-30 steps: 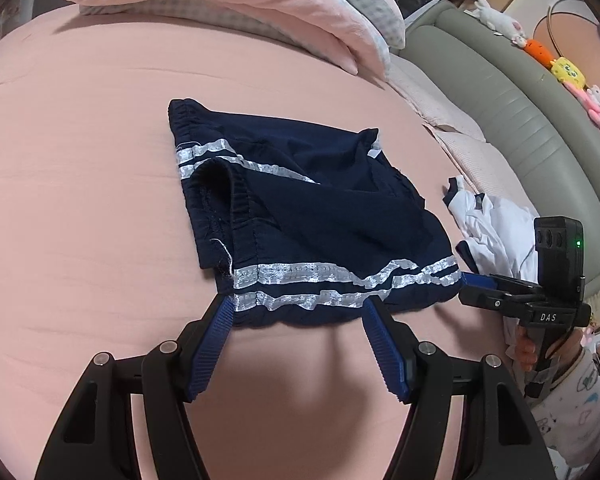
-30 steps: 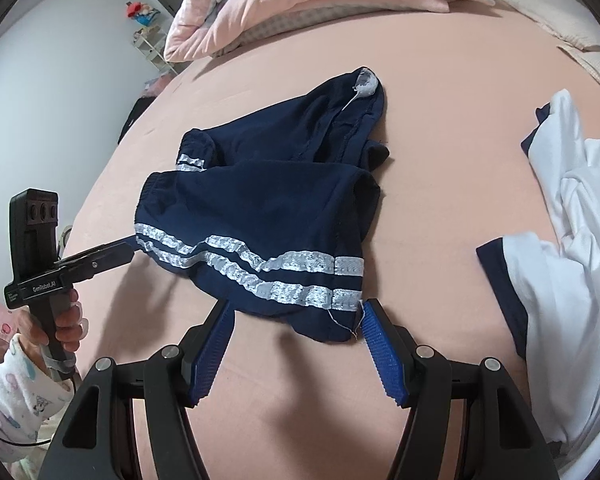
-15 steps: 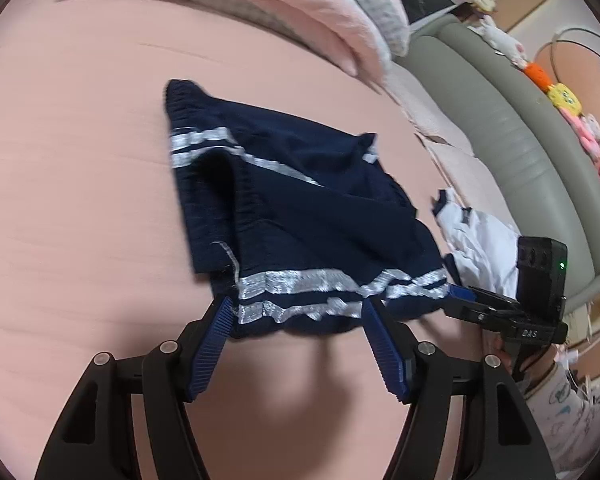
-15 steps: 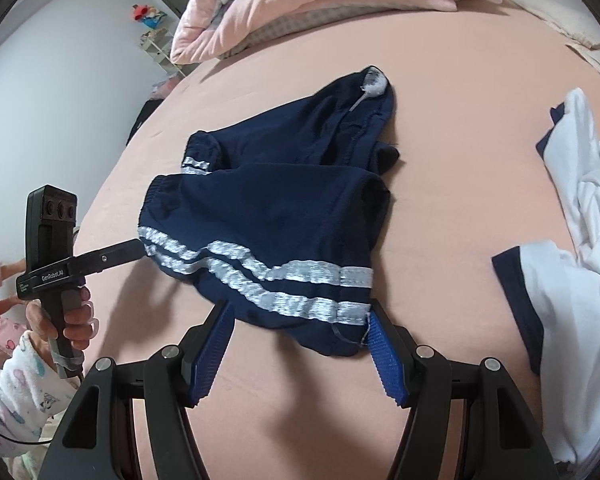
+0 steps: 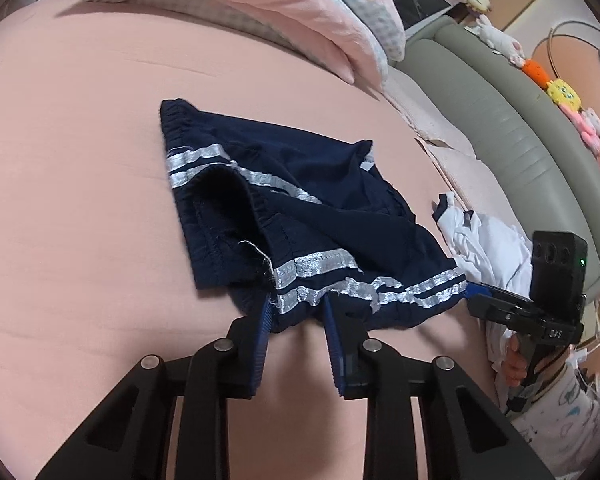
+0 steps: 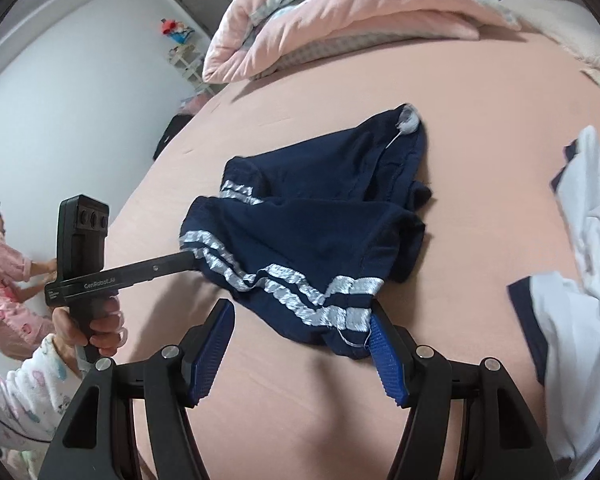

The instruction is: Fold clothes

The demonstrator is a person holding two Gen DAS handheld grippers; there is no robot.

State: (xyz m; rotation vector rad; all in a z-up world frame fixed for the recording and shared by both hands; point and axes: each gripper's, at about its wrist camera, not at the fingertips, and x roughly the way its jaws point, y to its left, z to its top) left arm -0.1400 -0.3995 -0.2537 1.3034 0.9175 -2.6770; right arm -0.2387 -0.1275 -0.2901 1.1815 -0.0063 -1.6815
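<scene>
Navy shorts [image 5: 320, 208] with silver stripes lie crumpled on the pink bed sheet [image 5: 80, 200]. My left gripper [image 5: 297, 304] is at the near striped hem. Its jaws are closing, and the hem's left end is bunched between the blue pads. In the right wrist view the same left gripper [image 6: 190, 260] reaches the shorts [image 6: 320, 216] from the left. My right gripper [image 6: 300, 312] stands open at the hem's other end, with the corner between its fingers and its right pad [image 6: 380, 344] beside the fabric. From the left wrist view, the right gripper [image 5: 470, 294] meets the hem's right end.
A white garment with navy trim [image 6: 580, 280] lies crumpled right of the shorts, also the white garment [image 5: 484, 240]. A folded pink quilt [image 6: 340, 12] sits at the bed's far end. A grey-green headboard [image 5: 520, 128] with plush toys runs along the right. Another person [image 6: 0, 260] is far left.
The left gripper's jaws have narrowed from wide open onto the striped hem, puckering it. The right gripper edged closer to the hem's corner and stayed open.
</scene>
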